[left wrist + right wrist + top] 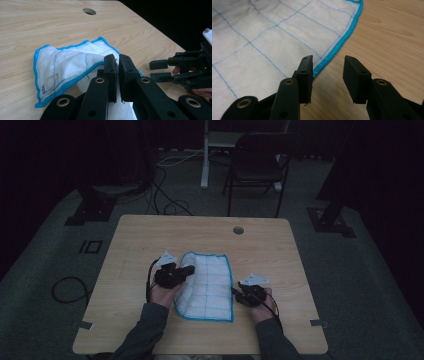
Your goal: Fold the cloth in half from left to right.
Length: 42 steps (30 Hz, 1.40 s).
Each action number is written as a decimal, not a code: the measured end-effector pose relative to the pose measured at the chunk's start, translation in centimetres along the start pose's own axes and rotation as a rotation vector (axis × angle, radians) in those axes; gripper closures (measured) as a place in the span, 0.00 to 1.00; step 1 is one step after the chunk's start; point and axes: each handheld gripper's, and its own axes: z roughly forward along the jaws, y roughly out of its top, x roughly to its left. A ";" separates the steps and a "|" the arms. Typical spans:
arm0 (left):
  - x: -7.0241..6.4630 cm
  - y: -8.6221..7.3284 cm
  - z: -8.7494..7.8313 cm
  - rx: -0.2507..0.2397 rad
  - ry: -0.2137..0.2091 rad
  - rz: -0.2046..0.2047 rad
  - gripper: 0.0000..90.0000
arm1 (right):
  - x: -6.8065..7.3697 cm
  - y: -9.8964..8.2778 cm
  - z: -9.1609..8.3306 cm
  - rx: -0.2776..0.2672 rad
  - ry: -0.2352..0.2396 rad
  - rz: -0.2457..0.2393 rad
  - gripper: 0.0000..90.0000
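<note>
A white cloth [210,285] with a blue hem and thin blue grid lines lies on the wooden table [150,235]. Its left edge is lifted and folded over toward the middle. My left gripper [186,271] is shut on that raised edge. In the left gripper view the two jaws [116,63] meet with white cloth [65,65] pinched between them. My right gripper [235,291] is at the cloth's right hem, open. In the right gripper view its gripper [328,72] hovers low over the blue hem [337,45], with nothing pinched between the jaws.
A round cable hole [238,230] sits near the table's far edge. Behind the table stand a folding chair [257,165] and a white stand leg [205,155]. Cables [70,290] lie on the floor to the left. The right gripper [162,70] appears in the left gripper view.
</note>
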 end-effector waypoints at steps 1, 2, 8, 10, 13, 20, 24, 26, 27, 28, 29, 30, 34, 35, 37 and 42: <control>-0.1 0.0 0.1 -0.001 0.001 -0.001 0.96 | -0.1 0.0 0.0 0.004 -0.002 0.003 0.67; -0.1 0.1 0.1 0.002 -0.003 0.002 0.96 | -0.1 -0.1 0.0 0.004 -0.002 0.006 0.67; -0.5 0.3 0.6 0.000 -0.015 0.002 0.96 | -0.1 -0.1 0.2 0.015 -0.004 -0.002 0.67; -0.6 0.4 0.8 0.002 -0.017 0.004 0.96 | 0.0 -0.1 0.3 0.021 -0.011 -0.010 0.67; -0.8 0.5 1.1 0.006 -0.022 0.006 0.96 | 0.1 -0.2 0.4 0.028 -0.007 -0.013 0.67; -1.1 0.9 1.8 0.013 -0.029 0.014 0.96 | 0.3 -0.2 0.6 0.040 -0.015 -0.028 0.67; -1.5 1.2 2.3 0.022 -0.037 0.025 0.96 | 0.2 -0.2 0.6 0.042 -0.013 -0.026 0.67; -1.7 1.2 2.6 0.028 -0.043 0.032 0.96 | 0.3 -0.2 0.7 0.042 -0.012 -0.025 0.68; -1.8 1.3 2.8 0.032 -0.046 0.034 0.96 | 0.3 -0.2 0.7 0.042 -0.011 -0.025 0.68; -1.9 1.3 2.9 0.036 -0.048 0.038 0.96 | 0.3 -0.2 0.7 0.042 -0.011 -0.025 0.68; -2.0 1.3 3.1 0.039 -0.050 0.041 0.96 | 0.3 -0.2 0.7 0.042 -0.011 -0.025 0.68; -2.1 1.3 3.3 0.041 -0.052 0.042 0.96 | 0.3 -0.2 0.7 0.042 -0.011 -0.025 0.68; -2.5 1.3 3.9 0.057 -0.055 0.052 0.96 | 0.3 -0.2 0.7 0.041 -0.009 -0.024 0.68; -2.5 1.3 4.0 0.058 -0.057 0.053 0.96 | 0.3 -0.2 0.7 0.041 -0.009 -0.024 0.68; -2.6 1.3 4.3 0.064 -0.059 0.057 0.96 | 0.2 -0.2 0.7 0.041 -0.008 -0.024 0.68; -2.9 1.4 4.8 0.074 -0.061 0.066 0.96 | 0.2 -0.2 0.7 0.041 -0.007 -0.022 0.68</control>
